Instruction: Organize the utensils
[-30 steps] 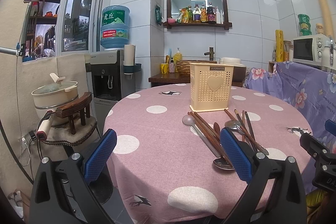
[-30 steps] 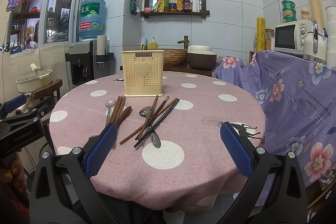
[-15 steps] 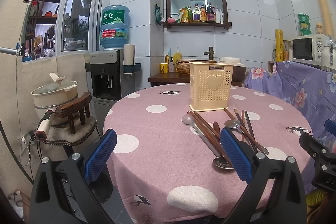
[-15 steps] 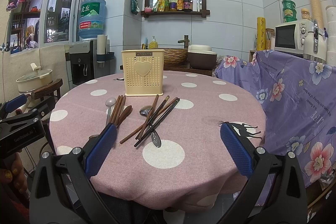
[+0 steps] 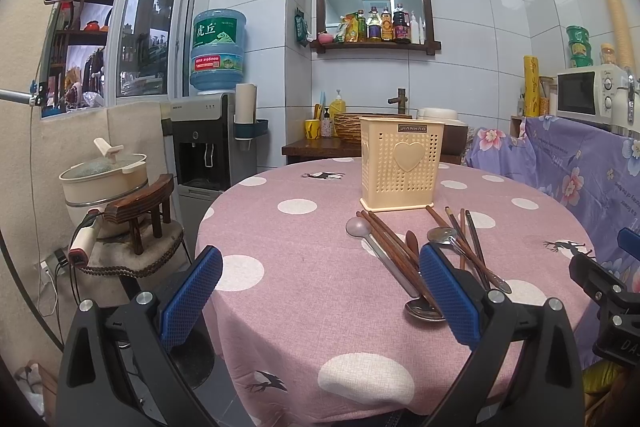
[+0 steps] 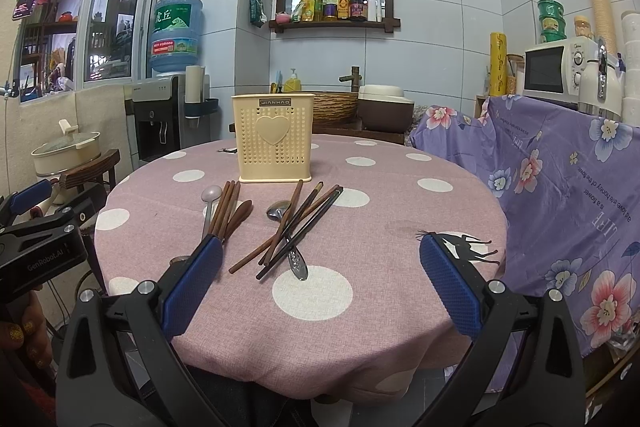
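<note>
A cream perforated utensil holder (image 6: 274, 139) with a heart stands upright on the round pink polka-dot table (image 6: 400, 195); it also shows in the left wrist view (image 5: 400, 165). In front of it lie loose brown chopsticks (image 6: 286, 227), dark chopsticks (image 6: 308, 231), metal spoons (image 6: 280, 211) and a wooden spoon (image 6: 239, 214). The same pile shows in the left wrist view (image 5: 394, 247). My right gripper (image 6: 320, 287) is open and empty, near the table's front edge. My left gripper (image 5: 320, 291) is open and empty, at the table's left front.
A purple floral cloth (image 6: 560, 179) covers a counter on the right, with a microwave (image 6: 556, 69) on it. A water dispenser (image 5: 208, 147), a pot (image 5: 104, 179) and a wooden stool (image 5: 140, 211) stand left of the table.
</note>
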`<state>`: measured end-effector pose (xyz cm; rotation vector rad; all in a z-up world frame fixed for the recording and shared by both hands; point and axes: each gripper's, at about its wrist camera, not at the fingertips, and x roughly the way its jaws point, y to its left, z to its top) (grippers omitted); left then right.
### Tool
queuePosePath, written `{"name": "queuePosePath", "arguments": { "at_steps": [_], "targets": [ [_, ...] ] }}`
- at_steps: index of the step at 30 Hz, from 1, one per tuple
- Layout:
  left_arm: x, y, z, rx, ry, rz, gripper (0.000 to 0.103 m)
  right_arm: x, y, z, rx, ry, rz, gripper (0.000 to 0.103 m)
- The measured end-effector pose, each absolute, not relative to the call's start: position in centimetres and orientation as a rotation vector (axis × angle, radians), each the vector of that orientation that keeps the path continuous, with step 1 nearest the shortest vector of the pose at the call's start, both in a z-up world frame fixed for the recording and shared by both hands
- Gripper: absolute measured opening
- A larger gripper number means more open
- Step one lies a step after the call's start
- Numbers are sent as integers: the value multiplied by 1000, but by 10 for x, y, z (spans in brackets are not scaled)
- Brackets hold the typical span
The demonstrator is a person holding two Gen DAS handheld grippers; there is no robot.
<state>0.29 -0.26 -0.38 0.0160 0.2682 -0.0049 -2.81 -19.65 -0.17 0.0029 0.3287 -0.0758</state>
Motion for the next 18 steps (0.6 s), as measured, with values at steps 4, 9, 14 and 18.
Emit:
{"name": "queuePosePath", "arguments": {
  "at_steps": [4,9,14,18],
  "targets": [
    [3,-2,-4,16,266,-4,98,-29,-197,-1,3,330,-76,98],
    [3,-2,-4,16,267,-6,98,-25,-194,-4,3,329,-76,98],
    [3,-3,-6,16,268,-7,98,-28,-194,-4,3,330,-75,98],
    [3,-3,-6,17,269,-8,98,-28,-193,-4,3,330,-75,98]
  ]
}}
